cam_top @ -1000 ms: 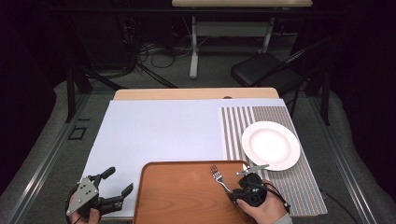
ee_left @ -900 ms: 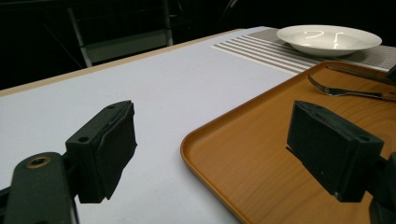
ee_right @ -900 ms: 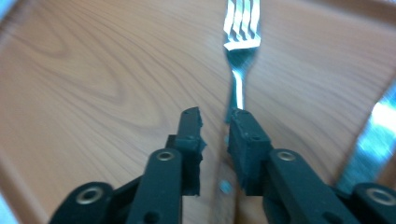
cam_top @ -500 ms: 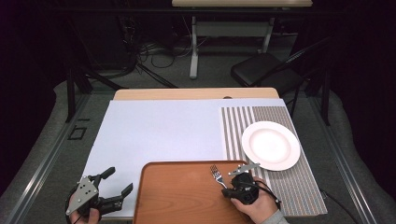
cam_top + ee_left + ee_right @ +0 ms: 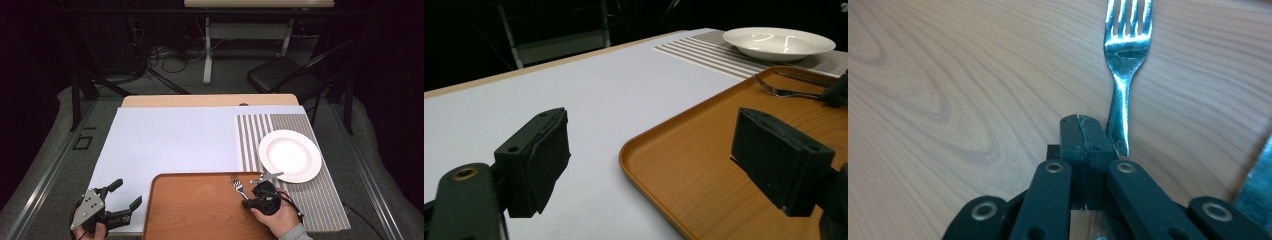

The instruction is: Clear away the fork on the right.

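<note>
Closed since the earlier frame: jaws of the right gripper, now shut pad against pad, with nothing seen between them. Place of the silver metal fork on the brown wooden rectangular tray is unchanged. The fork is laid flat just ahead of the right gripper; its long axis is run parallel to the jaws, tines pointed away, handle end passed beside and under the right-hand pad. Risk noted: the handle appears missed, so an empty lift is likely, or the fork may be nudged sideways across the tray. Left gripper: held wide open, empty, beside the tray's edge.
</note>
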Motion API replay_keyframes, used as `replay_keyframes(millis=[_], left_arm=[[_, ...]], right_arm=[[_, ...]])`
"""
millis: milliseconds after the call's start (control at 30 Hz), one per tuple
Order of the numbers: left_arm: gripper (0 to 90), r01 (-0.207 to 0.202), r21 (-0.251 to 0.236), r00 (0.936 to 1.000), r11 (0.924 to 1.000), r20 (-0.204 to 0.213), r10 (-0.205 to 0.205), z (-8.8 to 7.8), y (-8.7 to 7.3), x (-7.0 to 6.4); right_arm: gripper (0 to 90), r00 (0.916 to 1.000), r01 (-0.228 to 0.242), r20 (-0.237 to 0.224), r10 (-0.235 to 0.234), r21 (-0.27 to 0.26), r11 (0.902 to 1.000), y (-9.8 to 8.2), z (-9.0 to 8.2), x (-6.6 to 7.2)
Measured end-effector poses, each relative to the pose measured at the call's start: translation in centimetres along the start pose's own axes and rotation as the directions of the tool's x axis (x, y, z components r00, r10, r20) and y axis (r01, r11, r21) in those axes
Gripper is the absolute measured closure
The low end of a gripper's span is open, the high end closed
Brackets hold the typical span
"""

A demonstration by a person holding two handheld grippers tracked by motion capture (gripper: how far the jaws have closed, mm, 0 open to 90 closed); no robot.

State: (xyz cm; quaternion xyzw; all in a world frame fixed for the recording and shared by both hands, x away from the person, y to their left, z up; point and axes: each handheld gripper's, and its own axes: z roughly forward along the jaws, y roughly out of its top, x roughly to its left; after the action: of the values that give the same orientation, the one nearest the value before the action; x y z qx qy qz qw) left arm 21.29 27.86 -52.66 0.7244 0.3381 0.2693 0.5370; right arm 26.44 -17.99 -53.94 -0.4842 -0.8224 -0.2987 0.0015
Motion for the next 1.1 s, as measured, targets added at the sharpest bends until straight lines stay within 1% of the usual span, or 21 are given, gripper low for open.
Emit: replay_keyframes(millis=[33, 67, 100, 167, 267, 300, 333, 367, 400, 467, 500, 567, 633, 733, 833, 867, 967, 1033, 1067, 1100], left_arm=[[15.7, -0.006, 0.002, 1.0000, 1.0000, 0.003, 0.006, 0.0, 0.0, 0.0], [15.7, -0.011, 0.002, 0.9999, 0.9999, 0.003, 0.011, 0.0, 0.1, 0.0], [15.7, -0.008, 0.003, 1.0000, 1.0000, 0.002, 0.008, 0.0, 0.0, 0.0], [15.7, -0.003, 0.000, 1.0000, 1.0000, 0.003, 0.003, 0.0, 0.0, 0.0], [15.7, -0.012, 0.001, 0.9999, 0.9999, 0.006, 0.012, -0.1, 0.1, -0.1], [15.7, -0.013, 0.001, 0.9999, 0.9999, 0.006, 0.013, -0.1, 0.1, -0.1], [15.7, -0.014, 0.002, 0.9999, 0.9999, 0.006, 0.014, -0.1, 0.1, -0.1], [15.7, -0.012, 0.000, 0.9999, 0.9999, 0.004, 0.012, 0.0, 0.1, -0.1], [15.7, -0.010, 0.000, 0.9999, 0.9999, 0.005, 0.010, 0.0, 0.0, -0.1], [15.7, -0.013, 0.002, 0.9999, 0.9999, 0.003, 0.013, 0.0, 0.1, -0.1], [15.7, -0.015, 0.001, 0.9999, 0.9999, 0.005, 0.015, -0.1, 0.1, -0.1], [15.7, -0.011, -0.002, 0.9999, 0.9999, 0.003, 0.011, -0.1, 0.1, 0.0], [15.7, -0.010, -0.001, 0.9999, 0.9999, 0.002, 0.010, -0.1, 0.0, 0.0], [15.7, -0.010, -0.002, 0.9999, 0.9999, 0.003, 0.010, -0.1, 0.1, 0.0], [15.7, -0.011, -0.001, 0.9999, 0.9999, 0.003, 0.011, -0.1, 0.1, -0.1], [15.7, -0.009, -0.006, 1.0000, 0.9999, 0.000, 0.009, -0.1, 0.0, -0.1], [15.7, -0.009, -0.005, 1.0000, 0.9999, -0.001, 0.009, -0.1, 0.0, -0.1], [15.7, -0.009, -0.005, 1.0000, 0.9999, -0.001, 0.009, -0.1, 0.0, -0.1], [15.7, -0.009, -0.005, 1.0000, 0.9999, -0.001, 0.009, -0.1, 0.0, -0.1], [15.7, -0.010, -0.004, 1.0000, 0.9999, -0.001, 0.010, -0.1, 0.0, -0.1]], right_arm=[[90.0, 0.9999, -0.011, -0.003, 0.011, -0.029, 0.9995, -0.1, 0.1, 0.0], [90.0, 1.0000, -0.008, 0.004, 0.008, -0.018, 0.9998, -0.1, 0.0, -0.1], [90.0, 0.9999, -0.010, 0.011, 0.011, -0.030, 0.9995, -0.1, 0.0, -0.2], [90.0, 0.9995, -0.023, 0.022, 0.024, -0.025, 0.9994, -0.2, -0.2, -0.4], [90.0, 0.9986, -0.043, 0.029, 0.044, -0.024, 0.9988, -0.4, -0.5, -0.9], [90.0, 0.9982, -0.053, 0.024, 0.055, -0.065, 0.9965, -0.6, -0.4, -1.0], [90.0, 0.9981, -0.047, 0.040, 0.047, -0.007, 0.9989, -0.5, -0.9, -1.2], [90.0, 0.9973, -0.063, 0.036, 0.064, -0.041, 0.9972, -0.6, -0.7, -1.3], [90.0, 0.9974, -0.060, 0.038, 0.062, -0.048, 0.9971, -0.7, -0.8, -1.5], [90.0, 0.9963, -0.075, 0.038, 0.077, -0.046, 0.9961, -0.8, -0.9, -1.7], [90.0, 0.9956, -0.083, 0.039, 0.086, -0.055, 0.9950, -0.8, -0.9, -1.8], [90.0, 0.9946, -0.091, 0.046, 0.093, -0.037, 0.9951, -0.8, -1.2, -2.0], [90.0, 0.9938, -0.102, 0.036, 0.105, -0.066, 0.9926, -0.9, -1.1, -2.1], [90.0, 0.9935, -0.100, 0.050, 0.102, -0.038, 0.9942, -0.9, -1.3, -2.2], [90.0, 0.9931, -0.103, 0.053, 0.105, -0.046, 0.9937, -0.9, -1.3, -2.2], [90.0, 0.9934, -0.101, 0.051, 0.103, -0.038, 0.9942, -0.9, -1.4, -2.2], [90.0, 0.9942, -0.099, 0.037, 0.101, -0.041, 0.9943, -0.9, -1.4, -2.2], [90.0, 0.9945, -0.101, 0.024, 0.102, -0.049, 0.9937, -0.9, -1.6, -2.1], [90.0, 0.9953, -0.094, 0.019, 0.095, -0.064, 0.9935, -0.9, -1.6, -2.1], [88.9, 0.9953, -0.095, 0.008, 0.096, -0.065, 0.9933, -0.9, -1.8, -2.2]])
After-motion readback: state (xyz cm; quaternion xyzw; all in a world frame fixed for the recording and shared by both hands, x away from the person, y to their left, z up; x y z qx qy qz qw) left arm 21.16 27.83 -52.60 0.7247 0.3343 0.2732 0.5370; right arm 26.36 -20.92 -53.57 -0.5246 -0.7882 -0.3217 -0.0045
